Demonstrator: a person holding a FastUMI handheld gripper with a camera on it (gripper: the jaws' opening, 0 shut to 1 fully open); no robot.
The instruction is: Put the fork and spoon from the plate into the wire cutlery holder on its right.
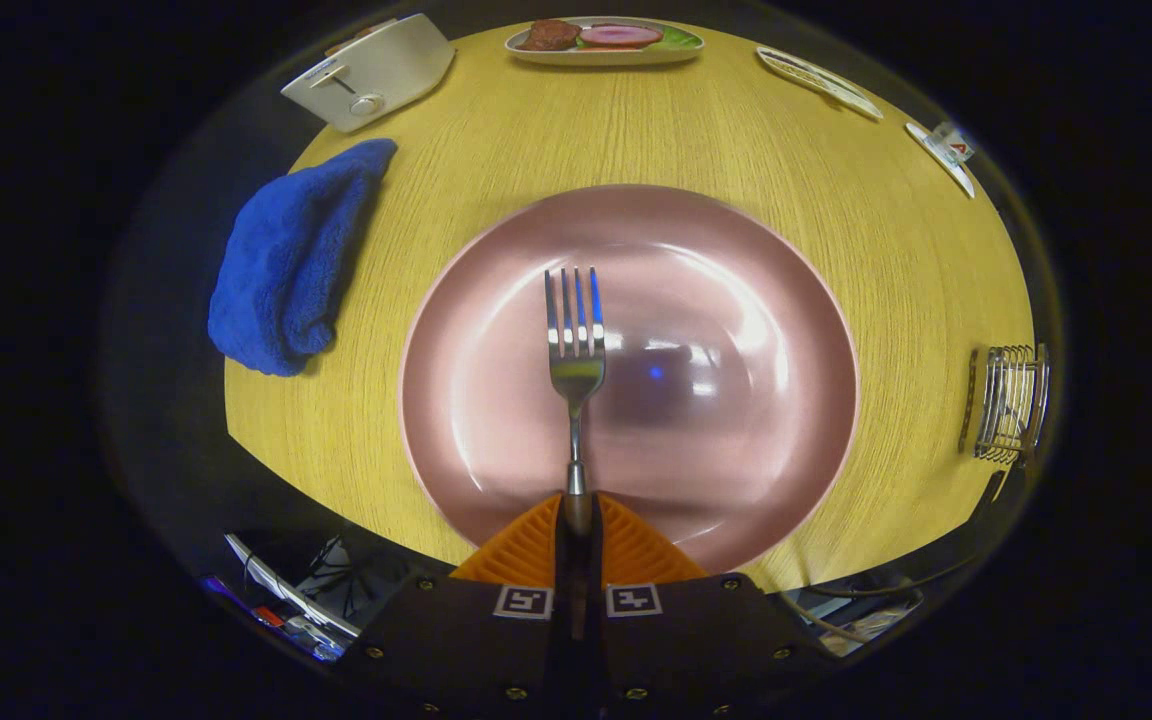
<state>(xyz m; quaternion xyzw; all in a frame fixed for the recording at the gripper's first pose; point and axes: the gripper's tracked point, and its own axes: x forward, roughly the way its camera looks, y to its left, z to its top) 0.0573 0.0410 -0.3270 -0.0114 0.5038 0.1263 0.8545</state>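
Fork step in hand: gripper (577, 515) fingers are closed w/ both pressing on the handle of the fork (575, 350), tines pointing away over the middle of the pink plate (736, 480). Fork looks lifted off the plate, though can't be sure from this angle. No spoon on the plate. Wire cutlery holder (1011, 403) stands near the right edge of the tabletop (636, 140), well apart from the plate. Next move, as I judge it: carry fork rightward to above the holder, tip it upright, lower it in w/o snagging the wires, then release. Blue cloth (286, 265) lies near the left edge, toaster (371, 70) at far-left corner, food tray (604, 42) at far edge; none block the path.
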